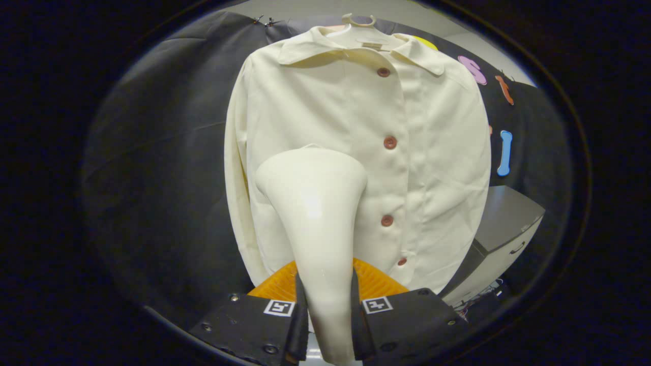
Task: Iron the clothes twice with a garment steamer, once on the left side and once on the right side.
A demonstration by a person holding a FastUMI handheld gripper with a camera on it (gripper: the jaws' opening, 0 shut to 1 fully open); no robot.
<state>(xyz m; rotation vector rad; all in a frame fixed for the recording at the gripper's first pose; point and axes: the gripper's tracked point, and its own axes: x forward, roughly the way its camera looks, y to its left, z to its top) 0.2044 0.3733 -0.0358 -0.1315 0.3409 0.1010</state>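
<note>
Gripped between both fingers of the tongs point(329, 310), a cream garment steamer point(315, 218) rises with its wide head against the lower left front of a cream shirt point(356, 152). That shirt hangs on a hanger point(359, 21) before the black cloth wall, its row of brown buttons point(389, 142) just right of the steamer head. A grey cabinet point(503, 223) stands right of the shirt's hem.

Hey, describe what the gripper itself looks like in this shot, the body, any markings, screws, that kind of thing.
The gripper has two blocky, matte carriages, one per side, each with a small square black-and-white coded marker on top and round screw heads near its corners. Behind them sits a ribbed plastic piece. The fingers are thin upright plates.
</note>
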